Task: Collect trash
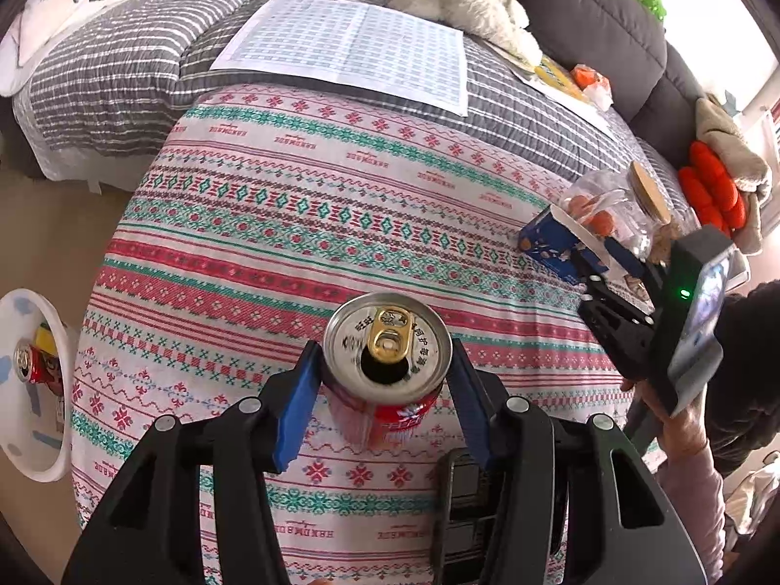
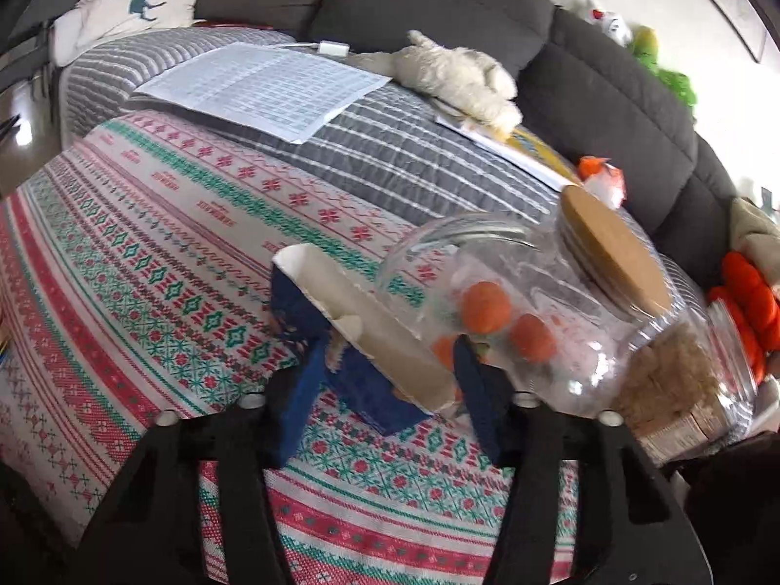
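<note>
Can and carton, each between gripper pads over a patterned cloth.

Left gripper [image 1: 385,380] is closed on the opened red can [image 1: 387,365], held upright above the cloth [image 1: 273,224]; right gripper [image 2: 390,380] is clamped on the blue carton [image 2: 351,336], just beside a lidded glass jar [image 2: 526,312]. A white bin [image 1: 34,385] at the cloth's edge holds another can [image 1: 29,365].

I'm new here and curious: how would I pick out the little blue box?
Find the patterned tablecloth. Near its edge stands a glass jar holding orange balls. The blue box lies beside it, open-ended, the only cardboard thing there.
</note>
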{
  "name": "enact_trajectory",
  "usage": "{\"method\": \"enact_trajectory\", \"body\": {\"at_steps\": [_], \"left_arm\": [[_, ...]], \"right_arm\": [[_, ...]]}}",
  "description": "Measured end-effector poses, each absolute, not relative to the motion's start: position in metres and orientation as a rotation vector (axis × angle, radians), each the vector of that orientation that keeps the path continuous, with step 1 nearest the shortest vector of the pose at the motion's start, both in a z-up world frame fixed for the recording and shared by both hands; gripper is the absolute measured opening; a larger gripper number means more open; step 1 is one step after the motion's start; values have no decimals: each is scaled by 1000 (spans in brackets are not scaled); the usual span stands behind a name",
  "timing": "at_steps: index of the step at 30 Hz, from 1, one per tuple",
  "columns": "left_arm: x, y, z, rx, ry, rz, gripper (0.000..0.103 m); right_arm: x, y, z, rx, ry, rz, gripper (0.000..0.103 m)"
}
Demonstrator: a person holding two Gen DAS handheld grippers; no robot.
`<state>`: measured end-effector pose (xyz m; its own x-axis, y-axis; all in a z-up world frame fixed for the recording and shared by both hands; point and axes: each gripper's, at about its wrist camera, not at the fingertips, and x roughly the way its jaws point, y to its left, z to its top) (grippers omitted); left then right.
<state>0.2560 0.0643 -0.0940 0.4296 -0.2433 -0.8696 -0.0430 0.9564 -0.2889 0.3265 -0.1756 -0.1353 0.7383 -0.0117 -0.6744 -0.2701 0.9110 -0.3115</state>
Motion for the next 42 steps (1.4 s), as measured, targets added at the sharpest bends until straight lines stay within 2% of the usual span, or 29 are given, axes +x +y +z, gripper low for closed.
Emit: {"method": "enact_trajectory", "body": {"at_steps": [3,5,13,17,18,20,24,29,38,42], "left_arm": [[256,68,-93,-298,1124,-124,51],[254,70,-91,-303,1121,-125,51],[242,82,-75,-338,1089,-132,50],[236,90,-69,-357,1081,-142,49],[235,91,-68,-358,1081,-142,49],[234,92,-68,-360,1082,-143,49],[232,96,-68,-358,1086,-139,49],[233,103,-74,-354,1099,-118,49],[244,94,-92,-329,1158,-118,49],[247,87,-103,-322,1183,-119,50]], "right_arm": [[316,-182,-130,-372,755,153,22],[305,-182,-131,-366,781,155,19],[267,-189,-127,-186,880,265,17],[254,-192,-117,-137,866,237,30],[252,-190,-115,-154,851,219,49],[249,-188,-114,-170,824,191,70],[257,-178,-121,-179,850,199,85],[266,-169,-136,-223,872,193,86],[272,-207,-138,-28,920,248,86],[265,-221,-135,-6,922,243,90]]}}
